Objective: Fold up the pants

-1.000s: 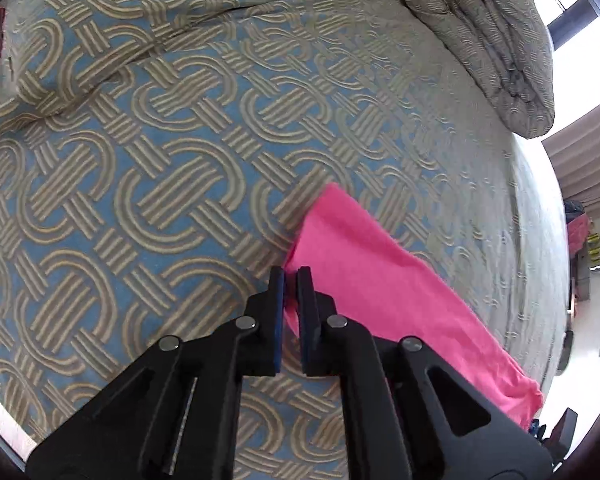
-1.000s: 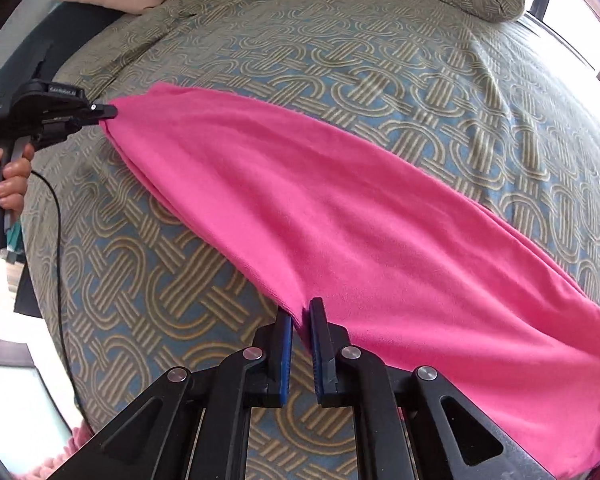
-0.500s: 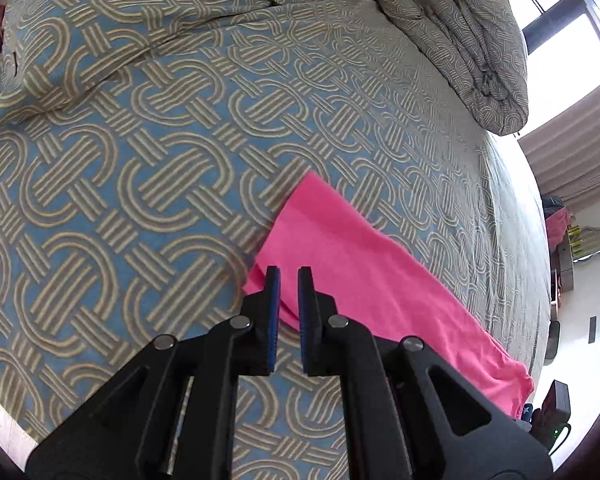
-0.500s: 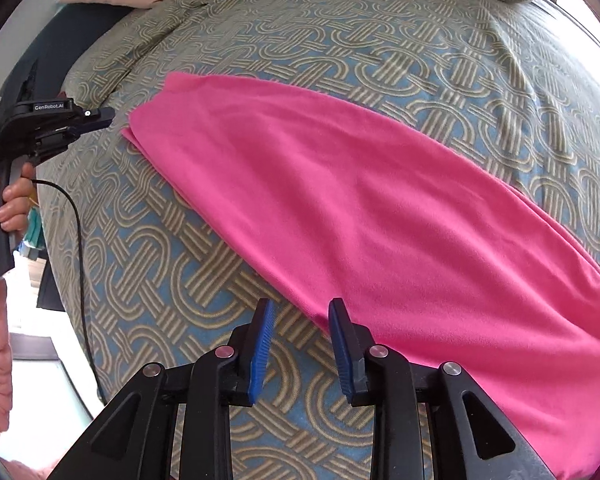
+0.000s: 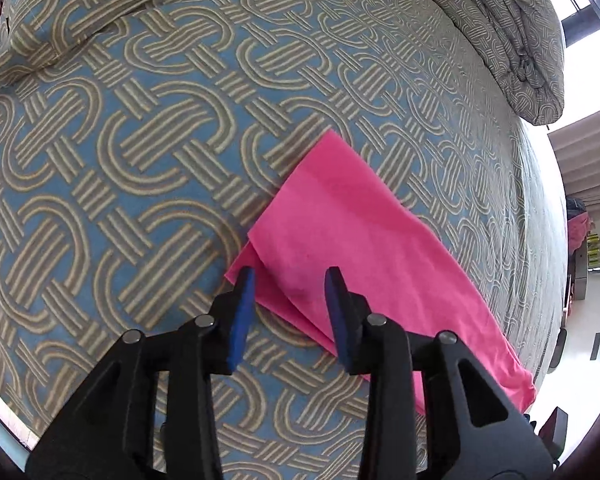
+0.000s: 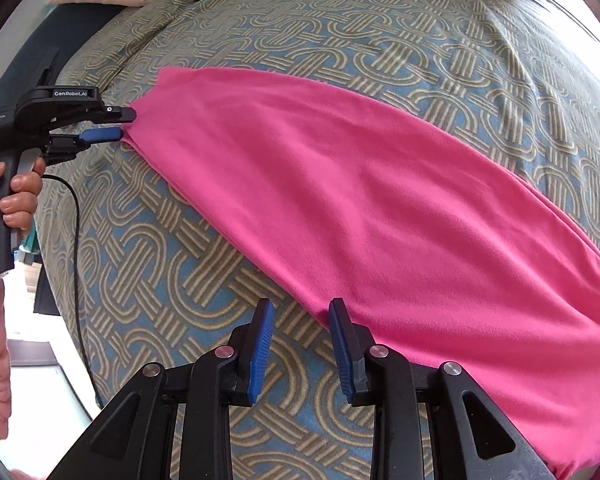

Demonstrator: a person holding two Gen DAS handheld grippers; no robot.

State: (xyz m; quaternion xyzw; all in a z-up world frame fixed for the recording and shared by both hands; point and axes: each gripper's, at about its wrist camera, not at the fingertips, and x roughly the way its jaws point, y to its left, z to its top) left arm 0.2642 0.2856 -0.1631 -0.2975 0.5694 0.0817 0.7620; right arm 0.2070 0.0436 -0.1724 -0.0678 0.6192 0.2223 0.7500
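Now spread flat along the patterned bedspread (image 6: pixel 340 40), pink pants (image 6: pixel 360 200) doubled leg over leg, ready for a crosswise fold. Left gripper (image 5: pixel 290 280) parted, straddling the pants' layered end corner without pinching. Right gripper (image 6: pixel 300 312) likewise agape, just beside the pants' near long edge, gripping nothing.

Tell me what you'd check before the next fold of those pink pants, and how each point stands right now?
1. Left gripper open: ok, blue pads apart at the pants' end.
2. Right gripper open: ok, nothing between its fingers.
3. Pink pants lying flat on the bedspread: ok, long smooth strip.
4. Layers lined up at the left end: not ok, a lower layer peeks out.
5. Far end of the pants tidy: cannot tell, it runs out of view.
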